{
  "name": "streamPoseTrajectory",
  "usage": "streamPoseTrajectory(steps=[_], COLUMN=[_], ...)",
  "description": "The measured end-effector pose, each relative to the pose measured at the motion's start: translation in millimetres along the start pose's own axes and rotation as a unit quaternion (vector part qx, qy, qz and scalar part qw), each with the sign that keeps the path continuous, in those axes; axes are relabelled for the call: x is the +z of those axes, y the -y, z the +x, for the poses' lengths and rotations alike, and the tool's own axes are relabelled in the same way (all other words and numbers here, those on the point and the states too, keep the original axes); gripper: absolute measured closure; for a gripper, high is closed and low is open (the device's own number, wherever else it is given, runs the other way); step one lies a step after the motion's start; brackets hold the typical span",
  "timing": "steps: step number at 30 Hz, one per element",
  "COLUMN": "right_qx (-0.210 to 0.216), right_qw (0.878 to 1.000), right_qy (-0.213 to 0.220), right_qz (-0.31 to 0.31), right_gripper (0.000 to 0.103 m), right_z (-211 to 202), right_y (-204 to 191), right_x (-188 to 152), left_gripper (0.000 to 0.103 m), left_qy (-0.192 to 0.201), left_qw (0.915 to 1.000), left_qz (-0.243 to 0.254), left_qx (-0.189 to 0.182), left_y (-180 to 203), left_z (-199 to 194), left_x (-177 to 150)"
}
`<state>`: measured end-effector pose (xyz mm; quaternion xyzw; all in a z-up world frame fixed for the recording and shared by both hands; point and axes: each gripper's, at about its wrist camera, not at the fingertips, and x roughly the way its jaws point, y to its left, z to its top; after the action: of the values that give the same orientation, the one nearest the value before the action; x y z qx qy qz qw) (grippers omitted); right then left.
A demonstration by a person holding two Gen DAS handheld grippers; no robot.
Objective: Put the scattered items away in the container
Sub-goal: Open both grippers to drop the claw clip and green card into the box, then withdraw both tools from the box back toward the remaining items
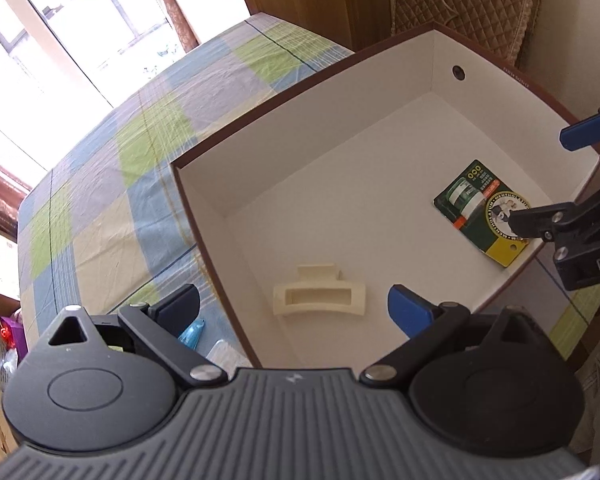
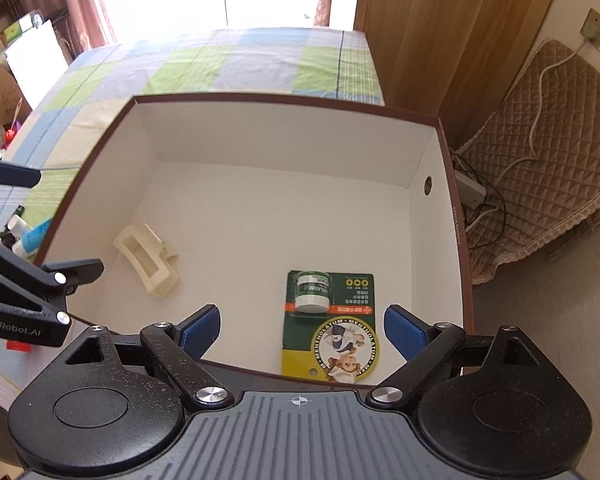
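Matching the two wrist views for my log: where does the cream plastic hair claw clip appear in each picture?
Left wrist view: the cream plastic hair claw clip lies low centre, on the box floor between the left gripper's open fingers.
Right wrist view: clip at centre-left, near the box's left wall.
Shared landmark: the green carded balm pack on the same white box floor.

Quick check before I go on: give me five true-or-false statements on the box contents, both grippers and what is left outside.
1. The hair clip lies inside the box. True.
2. The balm card is on the bedsheet. False: it lies on the box floor.
3. The left gripper is shut on the clip. False: it is open and empty.
4. The right gripper is open, holding nothing. True.
5. Everything is packed. False: a blue tube and other small items lie beside the box.
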<state>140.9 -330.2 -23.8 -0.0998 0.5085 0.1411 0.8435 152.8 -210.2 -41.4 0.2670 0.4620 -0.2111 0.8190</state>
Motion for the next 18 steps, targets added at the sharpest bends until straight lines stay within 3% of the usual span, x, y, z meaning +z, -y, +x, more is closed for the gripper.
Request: streamPoseTrajectory(steps=[18], right_qx=[-0.008], right_qw=[0.999], right_qy=[0.050], right_qz=[0.005], right_gripper=[0.009], right_z=[-41], right_y=[-40], right_x=[-16], left_gripper=[0.004], left_qy=[0.038], left_qw=[0.9974], left_qz=[-0.062], left_qx=[-0.004], left_y=[-12], left_z=[-61], left_x=[-39])
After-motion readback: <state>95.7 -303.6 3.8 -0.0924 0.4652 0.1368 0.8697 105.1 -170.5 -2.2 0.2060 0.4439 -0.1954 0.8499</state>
